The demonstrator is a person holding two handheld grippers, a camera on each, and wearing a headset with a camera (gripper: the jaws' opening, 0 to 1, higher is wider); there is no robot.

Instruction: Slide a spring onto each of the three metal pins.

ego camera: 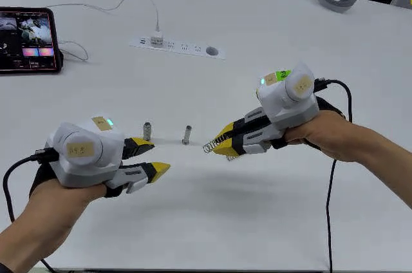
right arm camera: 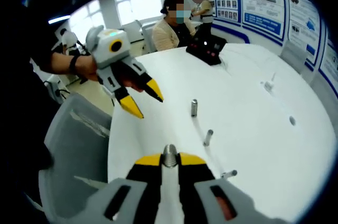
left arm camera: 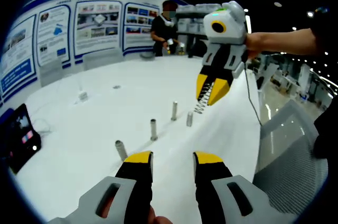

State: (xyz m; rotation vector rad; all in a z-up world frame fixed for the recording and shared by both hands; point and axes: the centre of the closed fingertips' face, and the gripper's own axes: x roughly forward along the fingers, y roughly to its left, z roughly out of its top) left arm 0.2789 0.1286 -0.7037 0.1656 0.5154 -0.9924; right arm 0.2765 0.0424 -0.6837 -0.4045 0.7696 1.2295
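The spring (ego camera: 209, 147) is pinched by one end in the right claw (ego camera: 223, 143). Its free end pokes out past the yellow tips, up off the surface (ego camera: 257, 221) and near the closer pin (ego camera: 187, 134). A second pin (ego camera: 147, 131) stands further left. It looks ribbed, so maybe it's already got a coil on, can't say for sure.

imo the trick is getting the coil's open end square over the pin top before lowering. Right now the spring slants, so the wrist probably needs to roll it closer to vertical. Those pins look free-standing, so a sideways nudge could tip one over, go slow.

The left claw (ego camera: 149, 156) is spread wide with nothing in it, low by the left pin and pointing right, handy for steadying a pin. The right hand comes in from the right, with its claw angled down and left.
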